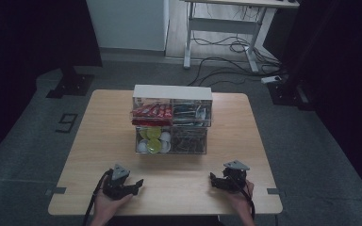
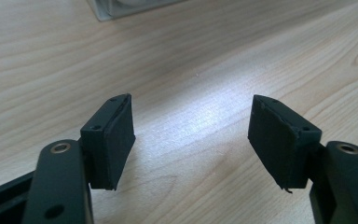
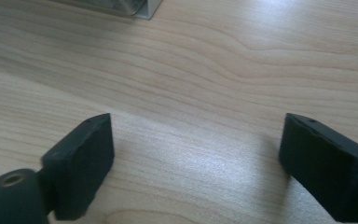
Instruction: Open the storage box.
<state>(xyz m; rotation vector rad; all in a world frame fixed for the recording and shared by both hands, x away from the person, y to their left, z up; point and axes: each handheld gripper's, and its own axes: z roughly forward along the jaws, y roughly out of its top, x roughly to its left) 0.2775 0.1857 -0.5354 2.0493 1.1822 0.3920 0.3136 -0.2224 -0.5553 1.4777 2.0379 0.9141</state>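
A clear plastic drawer organizer (image 1: 171,120) stands mid-table, two tiers high with a white top. Its upper drawers hold red packets (image 1: 152,111) and dark sachets (image 1: 190,113); the lower left drawer holds green and white capsules (image 1: 153,140), the lower right one dark items. My left gripper (image 1: 134,184) rests near the table's front edge at the left, jaws open with nothing between them (image 2: 192,135). My right gripper (image 1: 215,181) rests at the front right, also open and empty (image 3: 196,156). A corner of the organizer shows at the top of the left gripper view (image 2: 121,8) and the right gripper view (image 3: 135,7).
The wooden table (image 1: 103,141) has bare room on both sides of the organizer and between the grippers. Beyond it are a white desk frame (image 1: 221,28), floor cables (image 1: 226,52) and dark stands at left and right.
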